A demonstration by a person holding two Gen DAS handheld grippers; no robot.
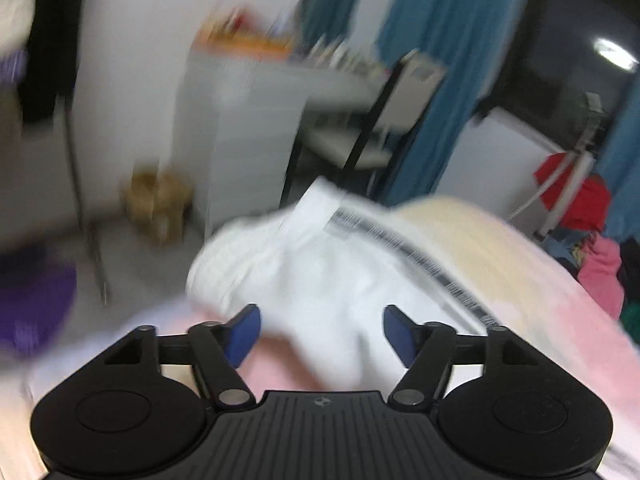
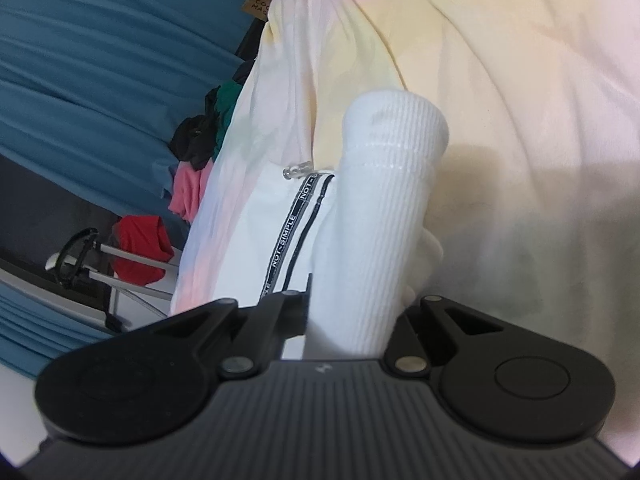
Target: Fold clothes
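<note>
Two grippers over white garment [image 1: 304, 264] on pastel sheet [image 2: 520, 80].
Left gripper [image 1: 322, 332] spread wide; right gripper [image 2: 352, 320] pinches ribbed cuff [image 2: 384, 184]; blue curtain [image 2: 100, 60] behind.

Supporting surface: a bed covered by a pastel tie-dye sheet [image 2: 520, 60] — pink, yellow and white patches. Lying directly on the sheet is a white garment [image 1: 304, 264] with a black-and-white lettered stripe [image 2: 286, 240] along it; the stripe reads "NOT SIMPLE". In the left wrist view the garment lies bunched near one edge of the bed, one end reaching that edge. A ribbed white cuff [image 2: 384, 184] — part of the garment — rises above the sheet.
</note>
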